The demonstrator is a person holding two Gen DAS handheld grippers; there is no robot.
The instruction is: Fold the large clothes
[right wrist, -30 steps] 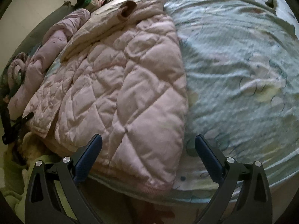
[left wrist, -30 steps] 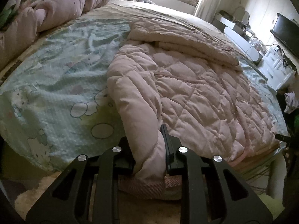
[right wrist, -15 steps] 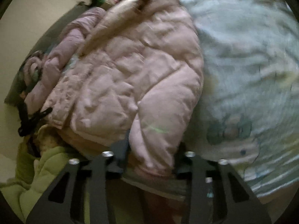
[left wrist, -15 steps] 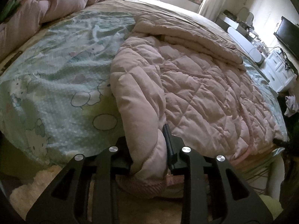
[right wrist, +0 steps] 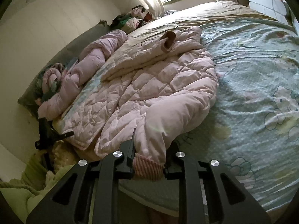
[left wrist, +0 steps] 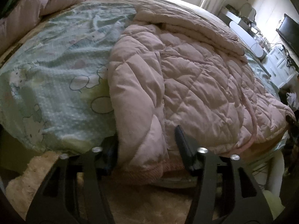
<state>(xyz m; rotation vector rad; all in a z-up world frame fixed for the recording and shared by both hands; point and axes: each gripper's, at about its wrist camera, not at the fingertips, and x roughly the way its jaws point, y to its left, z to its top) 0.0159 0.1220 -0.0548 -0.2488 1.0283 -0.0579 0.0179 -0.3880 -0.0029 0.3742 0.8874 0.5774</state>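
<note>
The left gripper (left wrist: 147, 145) has its black jaws set either side of a puffy sleeve end of the pale pink quilted down coat (left wrist: 196, 78), just above the ribbed knit cuff (left wrist: 149, 169). The right-hand finger stands a little off the fabric, so the grip looks loose or partly open; whether it truly pinches cannot be told. The right gripper (right wrist: 149, 158) is closed firmly on the other sleeve, its striped pink cuff (right wrist: 148, 168) bulging out between the jaws.

Both sleeve ends sit at the near edge of the bed, and the coat runs away from the tongs, its long axis pointing toward the far side of the mattress, where the collar and a brown-lined tab (right wrist: 169, 41) lie. It rests on the pale blue-green cartoon-print bedsheet (left wrist: 61, 65). From the right wrist view the left gripper shows at the coat's far corner, so the two hands stand well apart along the hem edge, one per side.

The coming move probably carries a sleeve inward across the body or forward toward the collar. A bundled pink quilt (right wrist: 87, 63) lies beyond, near the wall.
</note>
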